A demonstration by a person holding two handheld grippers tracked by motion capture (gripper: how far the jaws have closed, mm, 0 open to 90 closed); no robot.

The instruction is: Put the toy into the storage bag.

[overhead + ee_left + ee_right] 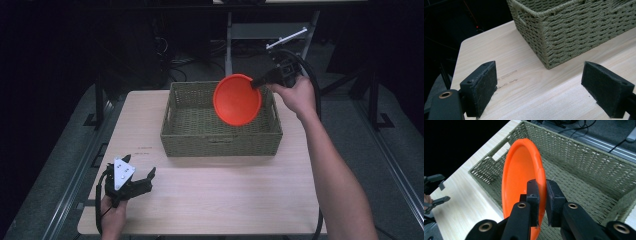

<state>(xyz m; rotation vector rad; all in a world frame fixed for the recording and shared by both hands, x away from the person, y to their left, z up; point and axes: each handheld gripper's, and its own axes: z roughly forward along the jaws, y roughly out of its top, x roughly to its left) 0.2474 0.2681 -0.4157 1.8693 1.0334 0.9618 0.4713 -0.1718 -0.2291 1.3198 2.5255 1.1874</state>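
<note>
My right gripper (541, 195) has its jaws pinched tight on the rim of the orange plate (520, 175); one pad sits on the plate's inner face, the other on its back, and the rim runs up between them; the plate stands on edge, nearly upright, its hollow side turned to the left of the right gripper view; from the high view I see the same gripper (257, 82) gripping the plate (236, 99) at its upper right rim, with the hand (296, 95) behind it and the plate hanging over the right half of the basket; whether the plate's lower edge touches the basket floor I cannot tell; directly beyond and beneath the gripper lies the woven green basket (584, 167), its floor bare around the plate, its near wall with a handle cut-out off to the gripper's left; the basket (220, 142) rests on the pale wooden surface (220, 195).

My left gripper (135, 181) sits low at the near left corner of the surface, well apart from the plate; its jaws stand wide with nothing between them; in the left gripper view a corner of the basket (564, 37) lies ahead of the pads (484, 87), apart from them, with bare surface (536, 85) between.
</note>
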